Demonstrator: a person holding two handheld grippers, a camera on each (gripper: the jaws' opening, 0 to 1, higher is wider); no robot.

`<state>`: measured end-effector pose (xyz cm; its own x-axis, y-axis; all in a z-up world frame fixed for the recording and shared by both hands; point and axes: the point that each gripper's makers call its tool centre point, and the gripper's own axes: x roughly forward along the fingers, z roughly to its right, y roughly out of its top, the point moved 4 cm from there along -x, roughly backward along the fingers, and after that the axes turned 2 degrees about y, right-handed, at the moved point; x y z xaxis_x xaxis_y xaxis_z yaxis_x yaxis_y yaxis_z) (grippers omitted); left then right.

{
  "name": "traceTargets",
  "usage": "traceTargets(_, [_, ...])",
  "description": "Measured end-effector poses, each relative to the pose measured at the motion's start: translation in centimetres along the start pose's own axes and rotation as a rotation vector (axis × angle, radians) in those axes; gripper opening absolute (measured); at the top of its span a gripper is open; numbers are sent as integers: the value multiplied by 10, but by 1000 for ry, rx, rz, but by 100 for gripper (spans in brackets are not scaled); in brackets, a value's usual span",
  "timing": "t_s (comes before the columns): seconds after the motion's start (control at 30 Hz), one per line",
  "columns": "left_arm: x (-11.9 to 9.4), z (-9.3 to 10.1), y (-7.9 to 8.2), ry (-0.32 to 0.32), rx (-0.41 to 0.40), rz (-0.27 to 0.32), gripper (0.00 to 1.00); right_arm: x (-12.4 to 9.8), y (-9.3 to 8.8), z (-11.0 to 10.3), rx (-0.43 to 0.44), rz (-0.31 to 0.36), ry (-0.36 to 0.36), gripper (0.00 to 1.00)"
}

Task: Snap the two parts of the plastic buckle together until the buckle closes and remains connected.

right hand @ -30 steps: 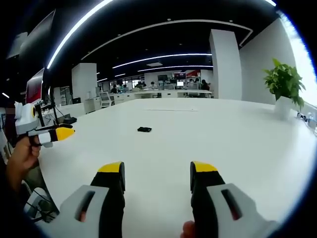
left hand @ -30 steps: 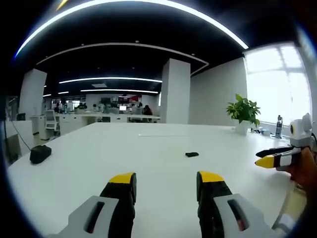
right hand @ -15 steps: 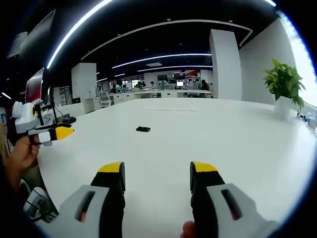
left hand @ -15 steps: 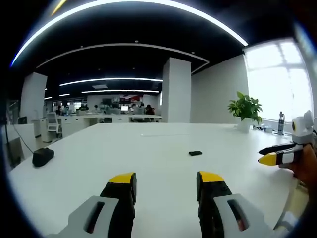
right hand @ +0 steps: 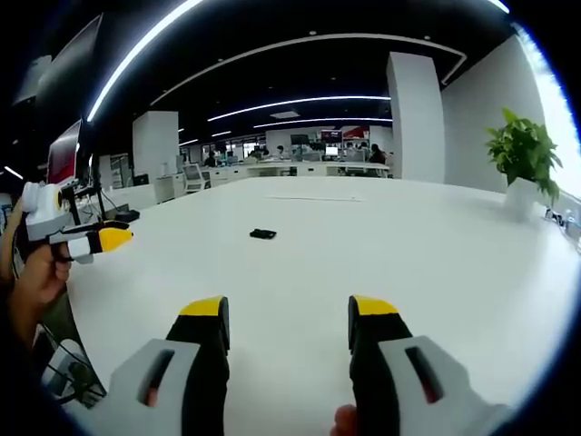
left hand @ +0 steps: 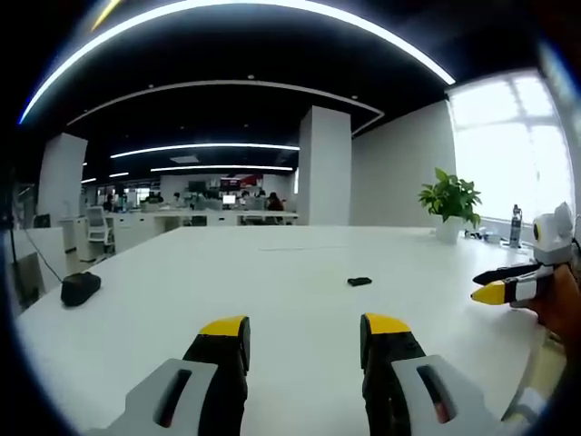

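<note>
Both claws are spread wide and holding nothing: left claw and right claw just hover over the white tabletop. The buckle sits out mid-tabletop, well apart from both, touching neither.

Open office — white table, potted plant by bright window, curved ceiling lights.

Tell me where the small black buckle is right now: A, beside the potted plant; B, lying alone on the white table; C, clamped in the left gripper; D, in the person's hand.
B: the buckle lies on the bare table, ahead of both open grippers.
</note>
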<state>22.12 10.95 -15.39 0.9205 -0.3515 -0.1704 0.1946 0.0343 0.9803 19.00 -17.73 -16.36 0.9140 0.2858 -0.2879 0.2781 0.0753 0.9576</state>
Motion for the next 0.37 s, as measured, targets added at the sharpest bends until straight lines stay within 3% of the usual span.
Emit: traceTargets(0.37, [1,3,-2,-6,-4,-5,49,1,-2,0,-4,-9,5,53])
